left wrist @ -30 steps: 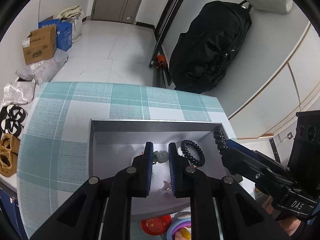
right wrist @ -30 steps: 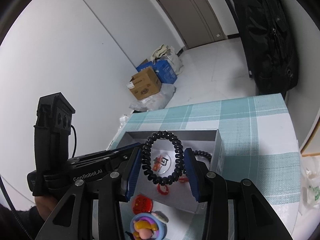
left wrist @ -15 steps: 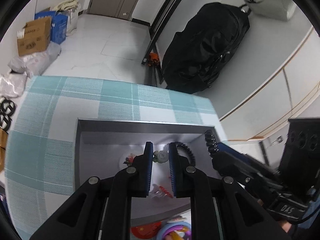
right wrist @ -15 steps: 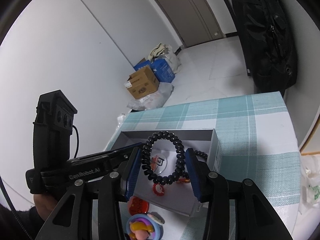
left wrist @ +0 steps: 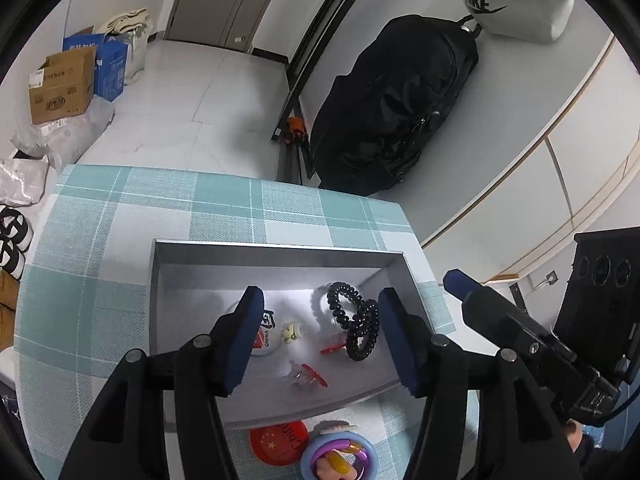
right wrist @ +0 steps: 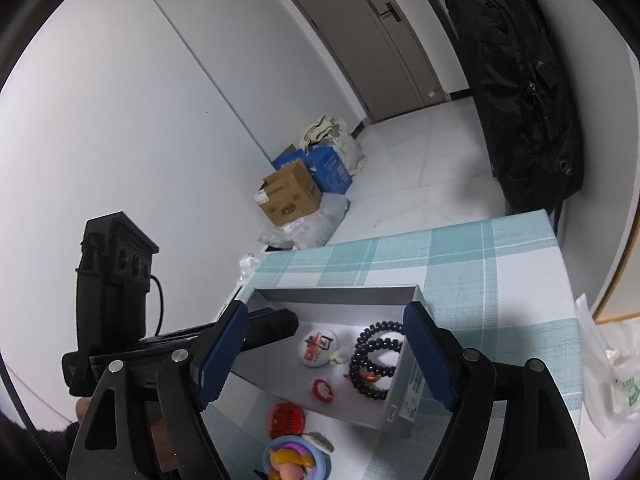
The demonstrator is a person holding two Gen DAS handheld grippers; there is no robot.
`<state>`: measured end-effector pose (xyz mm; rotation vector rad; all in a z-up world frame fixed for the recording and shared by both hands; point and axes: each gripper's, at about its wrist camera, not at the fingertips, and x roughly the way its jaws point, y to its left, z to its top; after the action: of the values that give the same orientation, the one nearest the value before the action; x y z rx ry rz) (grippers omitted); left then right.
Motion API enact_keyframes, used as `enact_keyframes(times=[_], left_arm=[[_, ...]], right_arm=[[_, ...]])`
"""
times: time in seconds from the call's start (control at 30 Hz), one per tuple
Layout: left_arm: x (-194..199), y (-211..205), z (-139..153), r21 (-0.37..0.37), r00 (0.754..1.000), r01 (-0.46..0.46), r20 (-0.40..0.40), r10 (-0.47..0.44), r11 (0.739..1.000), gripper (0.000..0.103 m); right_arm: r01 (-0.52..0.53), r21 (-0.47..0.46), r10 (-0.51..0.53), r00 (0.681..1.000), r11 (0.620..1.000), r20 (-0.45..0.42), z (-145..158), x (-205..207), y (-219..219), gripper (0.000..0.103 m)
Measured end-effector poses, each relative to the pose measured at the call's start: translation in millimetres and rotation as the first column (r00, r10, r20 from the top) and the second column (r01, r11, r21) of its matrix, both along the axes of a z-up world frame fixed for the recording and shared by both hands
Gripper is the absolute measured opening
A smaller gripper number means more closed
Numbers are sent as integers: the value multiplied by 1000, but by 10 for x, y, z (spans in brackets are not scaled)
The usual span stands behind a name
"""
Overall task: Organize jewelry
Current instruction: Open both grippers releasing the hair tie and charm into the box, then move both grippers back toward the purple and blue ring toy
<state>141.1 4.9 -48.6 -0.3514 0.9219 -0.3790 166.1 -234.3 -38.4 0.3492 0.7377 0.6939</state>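
A grey open box sits on the teal checked tablecloth. Inside lie two black bead bracelets, a white round badge, a small cream charm and red charms. My left gripper is open and empty above the box's middle. My right gripper is open and empty above the box; it shows at the right of the left wrist view.
A red round badge and a purple ring toy lie on the cloth in front of the box. A black bag leans on the wall beyond the table. Cardboard boxes stand on the floor.
Both grippers have opened. The bracelet the right gripper held now lies in the box on the other bracelet, and the charm between the left fingers lies in the box.
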Motion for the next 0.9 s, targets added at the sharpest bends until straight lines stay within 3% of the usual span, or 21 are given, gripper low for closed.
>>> enact_keyframes(times=[0.47,0.9], left_arm=[[-366,29,147,69,997,-28,74,23,997,55],[-705,122,127,114,989,-145,46,140,983,66]], right_arm=[[8,-13,-8,999,1000,39,47,-144,-60,84],[-45,-76,48,998,996,42,36,-502,-13,84]])
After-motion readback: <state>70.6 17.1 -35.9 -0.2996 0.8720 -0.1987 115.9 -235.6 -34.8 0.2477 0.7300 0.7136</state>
